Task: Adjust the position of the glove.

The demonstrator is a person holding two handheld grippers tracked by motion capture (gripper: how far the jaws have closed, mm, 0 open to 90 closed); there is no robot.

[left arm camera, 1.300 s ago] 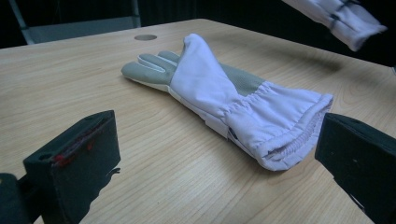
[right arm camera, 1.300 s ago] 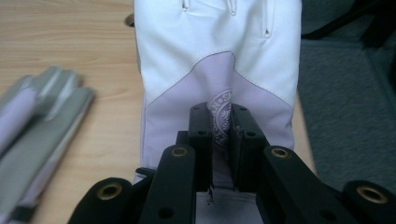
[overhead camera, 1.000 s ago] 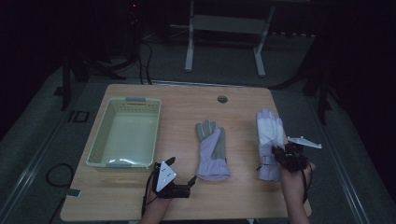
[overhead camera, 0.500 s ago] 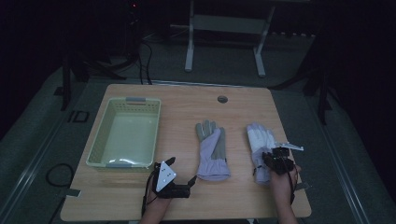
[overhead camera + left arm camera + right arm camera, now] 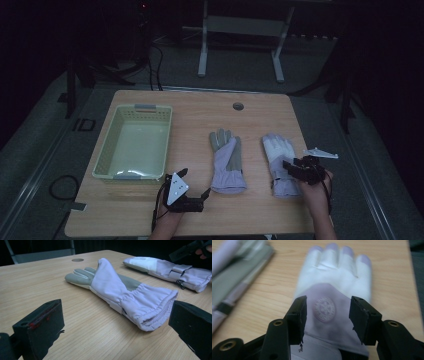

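Basket [image 5: 107, 165], pale green plastic, slotted walls, sits in the left half of the high view on the wooden table [image 5: 250, 220]; nothing visible inside it. Left gripper [image 5: 192, 189], lower centre-left of that view, rests low at the near table edge just right of the basket's near corner, jaws spread wide with nothing between them; its own view looks along the tabletop toward the cuff of the first glove. Glove, first [image 5: 227, 161], lilac with grey palm patches, lies flat at centre, fingers pointing to the far edge, elastic cuff [image 5: 160, 312] gathered and gaping toward the left gripper. Glove, second [image 5: 280, 165], lilac with a white back and a round emblem [image 5: 324, 305], lies right of centre, near but apart from the first, fingers likewise pointing away. Right gripper [image 5: 292, 167], lower right, hovers over this glove's wrist section, jaws parted to either side of the emblem, not yet pinching cloth. Handling estimate: light, soft, limp fabric that will drape and fold when lifted; best taken at the thicker cuff or wrist band, pinching a ridge of cloth rather than the flat fingers.
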